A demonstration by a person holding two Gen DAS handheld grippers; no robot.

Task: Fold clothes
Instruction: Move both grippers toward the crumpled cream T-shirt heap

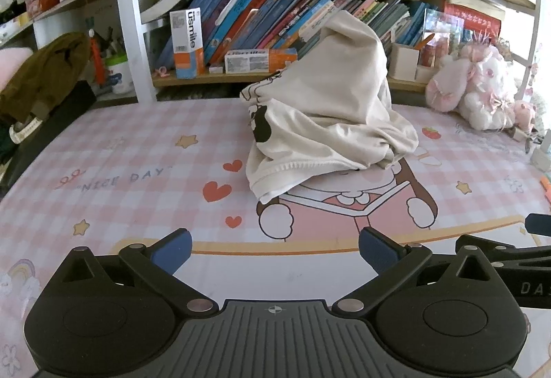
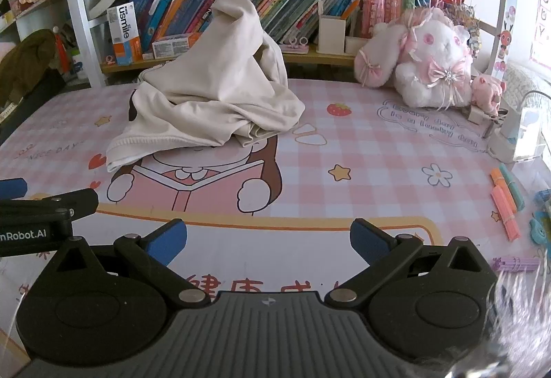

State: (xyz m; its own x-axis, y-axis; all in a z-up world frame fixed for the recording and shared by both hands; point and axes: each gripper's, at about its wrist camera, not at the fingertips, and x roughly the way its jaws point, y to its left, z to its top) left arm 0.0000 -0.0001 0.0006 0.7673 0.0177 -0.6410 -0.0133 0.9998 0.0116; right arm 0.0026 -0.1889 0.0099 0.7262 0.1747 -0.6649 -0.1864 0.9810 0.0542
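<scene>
Currently, the left gripper (image 1: pixel 274 252) has its jaws spread fully wide, holding and touching nothing; the right gripper (image 2: pixel 268 243) is likewise spread wide and empty. Both hover side by side above the near edge of the pink checked tabletop (image 1: pixel 137 150). The cream garment (image 1: pixel 330 109) lies crumpled in a peaked heap farther back, near the bookshelf (image 1: pixel 275 16), well apart from both grippers.

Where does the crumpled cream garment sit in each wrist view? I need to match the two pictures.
Left wrist: cream garment heaped right of centre, upper half, beyond the open left gripper.
Right wrist: the garment sits left of centre, upper half.
Shared landmark: the orange-and-white usmile box on the shelf, left of the garment in both.
</scene>
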